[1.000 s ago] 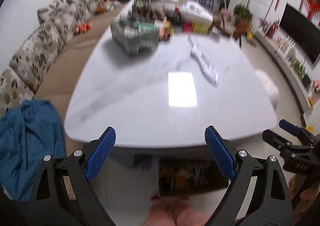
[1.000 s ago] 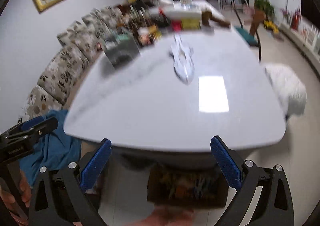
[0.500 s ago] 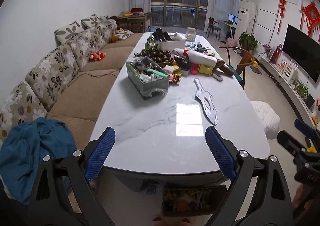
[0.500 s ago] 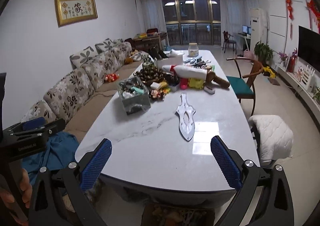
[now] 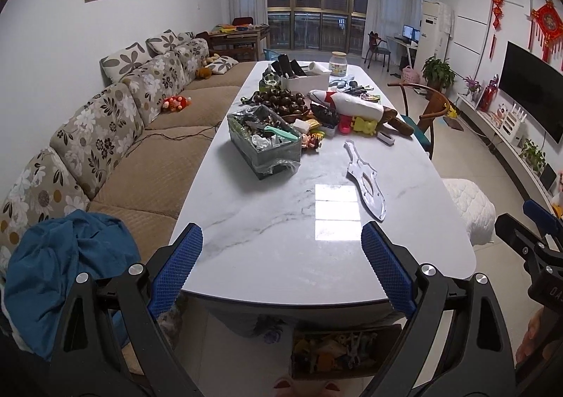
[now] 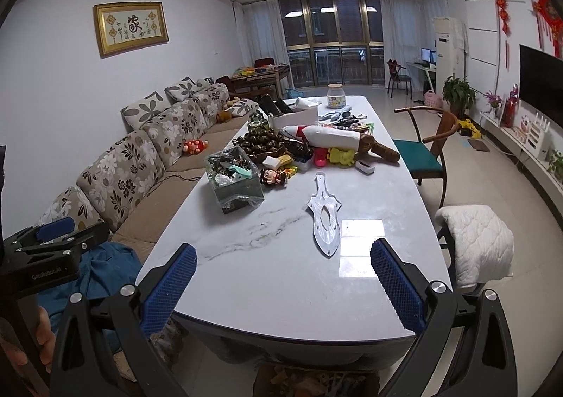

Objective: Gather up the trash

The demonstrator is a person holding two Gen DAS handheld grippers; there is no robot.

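Both grippers, left gripper (image 5: 281,272) and right gripper (image 6: 283,286), hover jaws wide open at the table (image 5: 267,256) end, the plastic sword-shaped wrapper (image 6: 324,219) lying lengthwise ahead, tip toward them.

On the white marble table (image 5: 281,249) stands one bag-lined trash bin (image 5: 264,142). Just beside it, toward the table's far end, lies one pile of dark round fruit (image 5: 278,98). One clear toy sword (image 5: 366,180) lies right of the bin. One lidded jar (image 5: 338,63) stands at the table's far end. One wooden chair (image 6: 425,147) and one white-covered stool (image 6: 475,242) stand at the table's right side.
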